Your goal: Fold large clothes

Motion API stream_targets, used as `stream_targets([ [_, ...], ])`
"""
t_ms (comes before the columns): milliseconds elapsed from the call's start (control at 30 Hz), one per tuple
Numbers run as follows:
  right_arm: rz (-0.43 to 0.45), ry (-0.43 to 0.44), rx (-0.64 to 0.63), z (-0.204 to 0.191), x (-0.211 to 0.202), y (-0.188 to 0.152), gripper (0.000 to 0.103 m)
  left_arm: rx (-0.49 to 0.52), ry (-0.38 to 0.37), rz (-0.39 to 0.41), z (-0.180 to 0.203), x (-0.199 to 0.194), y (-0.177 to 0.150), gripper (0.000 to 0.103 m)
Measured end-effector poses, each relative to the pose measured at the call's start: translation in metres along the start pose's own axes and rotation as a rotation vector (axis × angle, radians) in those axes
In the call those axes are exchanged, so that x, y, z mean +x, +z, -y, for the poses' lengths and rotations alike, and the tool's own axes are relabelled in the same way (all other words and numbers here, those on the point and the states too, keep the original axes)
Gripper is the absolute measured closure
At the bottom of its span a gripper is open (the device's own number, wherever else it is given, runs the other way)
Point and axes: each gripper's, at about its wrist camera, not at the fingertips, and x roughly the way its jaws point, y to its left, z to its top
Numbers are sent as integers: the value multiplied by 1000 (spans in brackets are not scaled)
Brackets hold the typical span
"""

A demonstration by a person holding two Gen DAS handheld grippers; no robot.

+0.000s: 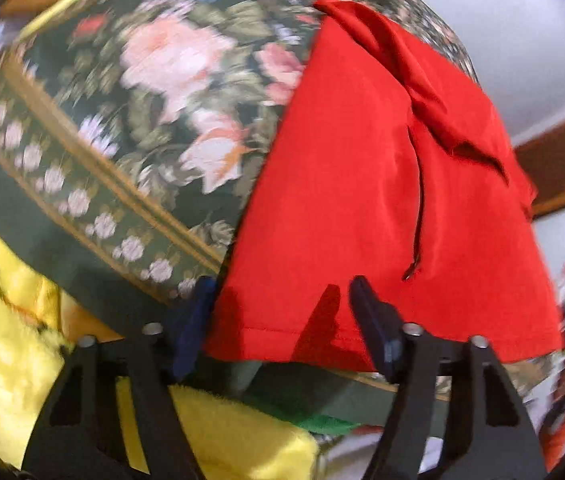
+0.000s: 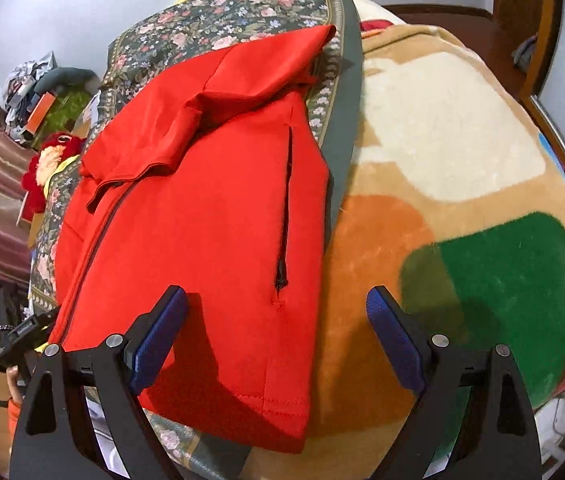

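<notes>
Red garment (image 2: 202, 208), a zip-front jacket, lies partly folded on a floral bedspread (image 2: 218, 12), its hem nearest both tongs. Left wrist view: the left gripper (image 1: 282, 312) has its jaws parted with the hem's corner between them; its left blue pad (image 1: 194, 320) sits at the garment's left edge, its right pad (image 1: 374, 328) over the hem. Motion blur hides whether either pad presses the cloth, so no grip is established. Below and left of these tongs lie a yellow fleece (image 1: 10, 352) and a strip of green fabric (image 1: 322, 424).

Right wrist view: the right gripper (image 2: 278, 340) stands wide open, holding nothing. The garment's lower right corner lies between its pads; the left pad (image 2: 158, 344) hangs above red cloth, the right pad (image 2: 394, 344) above a patchwork plush blanket (image 2: 442, 140) of cream, orange, green and tan patches. Ahead of the pads a dark pocket zipper (image 2: 285, 208) runs away from them. Left of it the front zip line slants up toward a sleeve (image 2: 154, 148) folded across the chest. Beyond that the hood (image 2: 274, 64) lies on the bedspread's flowered field.

Far left of the right tongs sits a red plush toy (image 2: 52, 160); behind it, a heap of clutter (image 2: 38, 92) against a pale wall (image 2: 62, 4).
</notes>
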Motion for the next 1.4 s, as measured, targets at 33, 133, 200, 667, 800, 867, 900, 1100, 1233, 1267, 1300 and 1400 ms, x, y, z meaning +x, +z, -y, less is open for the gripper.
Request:
stream_targets([
  [33, 9, 1, -7, 0, 0, -1, 15, 57, 30, 7, 10, 1, -2, 49],
  [133, 16, 33, -24, -2, 2, -1, 31, 131, 62, 1, 27, 2, -5, 79],
  [200, 17, 46, -30, -4, 4, 0, 41, 142, 77, 23, 32, -1, -5, 89],
  [667, 115, 18, -111, -24, -20, 16, 84, 187, -43, 225, 78, -64, 35, 99],
  [800, 145, 32, -137, -32, -28, 26, 84, 207, -74, 279, 96, -77, 57, 99],
  [867, 159, 35, -151, -36, -30, 31, 85, 218, -86, 309, 104, -85, 68, 99],
  [900, 165, 42, -161, -39, -30, 34, 85, 220, -97, 323, 107, -89, 73, 99],
  [1100, 222, 71, -174, -52, -29, 64, 85, 215, -133, 410, 120, -109, 114, 99],
  [1233, 269, 80, -164, -57, -25, 95, 86, 211, -123, 459, 126, -114, 144, 99],
  [1267, 278, 79, -161, -57, -24, 103, 86, 208, -113, 469, 128, -113, 153, 99],
  [1300, 288, 79, -155, -55, -23, 111, 86, 206, -107, 477, 129, -112, 160, 99],
  [1400, 312, 73, -130, -50, -14, 142, 86, 188, -86, 494, 131, -104, 189, 100],
])
